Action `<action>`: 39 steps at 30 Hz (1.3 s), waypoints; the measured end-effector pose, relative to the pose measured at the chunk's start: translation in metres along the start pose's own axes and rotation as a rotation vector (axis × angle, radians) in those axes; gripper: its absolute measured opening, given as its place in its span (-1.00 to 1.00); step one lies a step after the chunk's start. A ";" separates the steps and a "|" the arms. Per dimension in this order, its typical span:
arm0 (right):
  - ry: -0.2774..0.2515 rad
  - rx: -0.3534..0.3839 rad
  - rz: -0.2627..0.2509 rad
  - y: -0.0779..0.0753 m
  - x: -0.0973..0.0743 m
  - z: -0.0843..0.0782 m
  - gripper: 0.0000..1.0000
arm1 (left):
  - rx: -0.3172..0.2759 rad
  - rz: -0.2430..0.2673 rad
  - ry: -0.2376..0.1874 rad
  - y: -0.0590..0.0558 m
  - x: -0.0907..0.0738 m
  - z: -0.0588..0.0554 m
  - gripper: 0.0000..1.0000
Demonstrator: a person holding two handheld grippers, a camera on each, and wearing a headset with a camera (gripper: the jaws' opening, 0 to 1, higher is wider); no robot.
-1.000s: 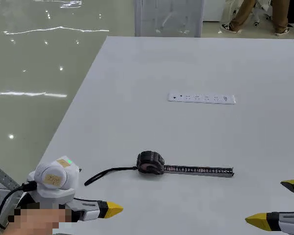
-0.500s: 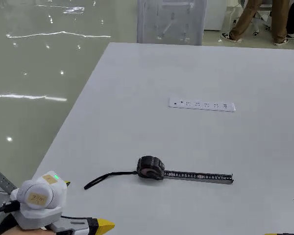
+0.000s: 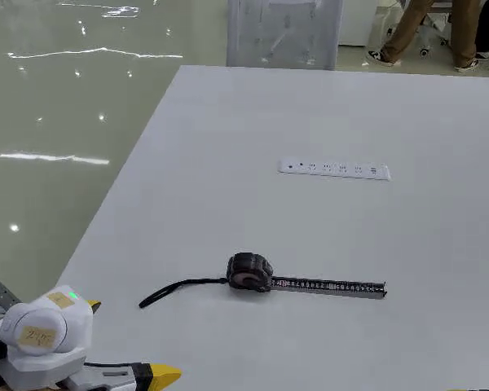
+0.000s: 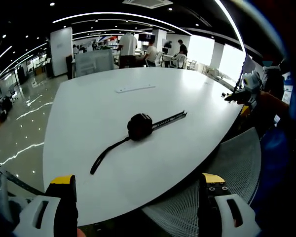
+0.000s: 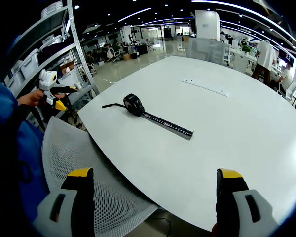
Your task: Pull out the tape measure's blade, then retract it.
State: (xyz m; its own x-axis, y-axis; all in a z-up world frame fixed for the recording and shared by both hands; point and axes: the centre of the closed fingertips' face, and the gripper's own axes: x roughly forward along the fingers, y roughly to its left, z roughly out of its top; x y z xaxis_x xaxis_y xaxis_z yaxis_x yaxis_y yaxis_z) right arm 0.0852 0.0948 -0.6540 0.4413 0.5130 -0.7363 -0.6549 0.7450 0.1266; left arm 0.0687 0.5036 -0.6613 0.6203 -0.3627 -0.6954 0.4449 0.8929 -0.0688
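A black tape measure [image 3: 250, 271] lies on the white table [image 3: 310, 114], with its blade [image 3: 330, 287] drawn out to the right and its wrist strap [image 3: 173, 291] trailing left. It also lies mid-table as the tape measure [image 4: 139, 125] in the left gripper view and the tape measure [image 5: 134, 104] in the right gripper view. My left gripper [image 4: 137, 183] is open and held off the table's near edge, well short of the case. My right gripper [image 5: 155, 178] is open too, back from the table edge. The left gripper's yellow fingertip [image 3: 165, 375] shows at the bottom left.
A white power strip [image 3: 334, 169] lies farther back on the table. A mesh office chair [image 5: 84, 173] sits below the near edge. A grey partition [image 3: 284, 32] and seated people [image 3: 440, 28] are beyond the far edge. Glossy floor lies to the left.
Both grippers have drawn back toward me and down, away from the table; the right one has dropped out of the head view. The tape measure and its blade have not moved.
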 end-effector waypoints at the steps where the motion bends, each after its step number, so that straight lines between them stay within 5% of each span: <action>1: -0.001 -0.002 -0.002 0.000 0.000 0.000 1.00 | -0.002 0.002 0.000 -0.001 0.000 0.000 1.00; 20: 0.025 -0.040 0.026 -0.004 0.018 -0.003 1.00 | -0.059 0.037 0.070 -0.016 0.018 -0.015 0.97; 39: 0.027 -0.088 0.051 -0.017 0.054 0.014 0.91 | -0.140 0.017 0.051 -0.031 0.065 0.013 0.90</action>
State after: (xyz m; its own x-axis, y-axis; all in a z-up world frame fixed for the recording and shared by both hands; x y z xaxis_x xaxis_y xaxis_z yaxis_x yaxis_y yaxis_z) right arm 0.1286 0.1161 -0.6870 0.3905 0.5367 -0.7480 -0.7280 0.6773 0.1060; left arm 0.1034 0.4489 -0.6950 0.5917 -0.3362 -0.7328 0.3376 0.9287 -0.1535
